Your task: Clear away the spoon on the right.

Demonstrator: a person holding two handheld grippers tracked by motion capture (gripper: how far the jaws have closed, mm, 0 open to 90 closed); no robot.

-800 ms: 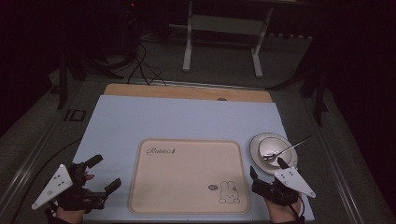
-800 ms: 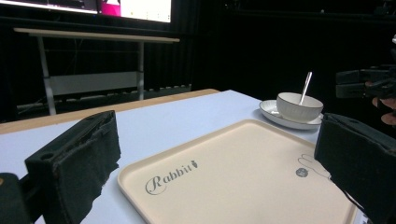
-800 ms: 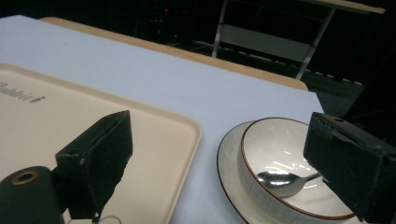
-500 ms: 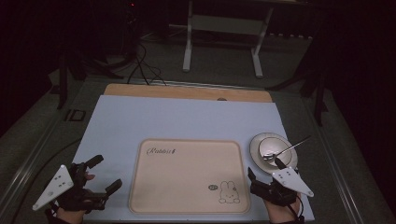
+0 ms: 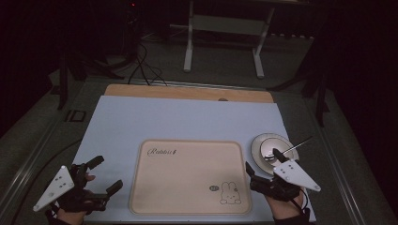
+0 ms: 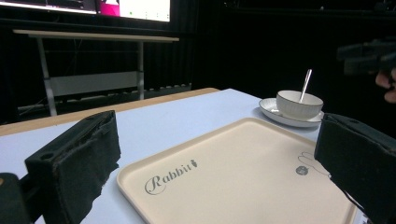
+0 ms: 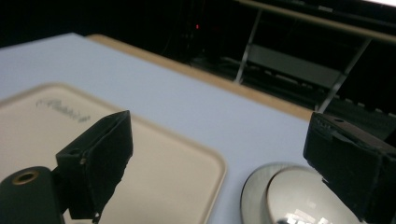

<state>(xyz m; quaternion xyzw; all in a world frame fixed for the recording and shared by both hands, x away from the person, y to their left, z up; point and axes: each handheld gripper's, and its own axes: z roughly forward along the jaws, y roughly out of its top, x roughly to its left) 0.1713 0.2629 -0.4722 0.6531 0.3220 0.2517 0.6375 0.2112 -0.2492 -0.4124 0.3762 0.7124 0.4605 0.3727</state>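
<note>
Pale blue table (image 5: 187, 119), cream tray (image 5: 187, 180) lettered "Rabbit", left hand-held gripper (image 5: 101, 176) and right hand-held gripper (image 5: 263, 161) both agape

A matt cream plastic-looking tray (image 5: 190, 176) lies beside a glossy cup (image 6: 299, 103) holding a metal spoon (image 6: 305, 85).

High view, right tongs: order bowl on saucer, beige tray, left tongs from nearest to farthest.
1. Bowl on saucer, just ahead of the right tongs, at the mat's right edge.
2. Beige tray, beside them to the left, mid-mat. Close to the bowl in rank.
3. Left tongs, beyond the tray, at the mat's left.
</note>
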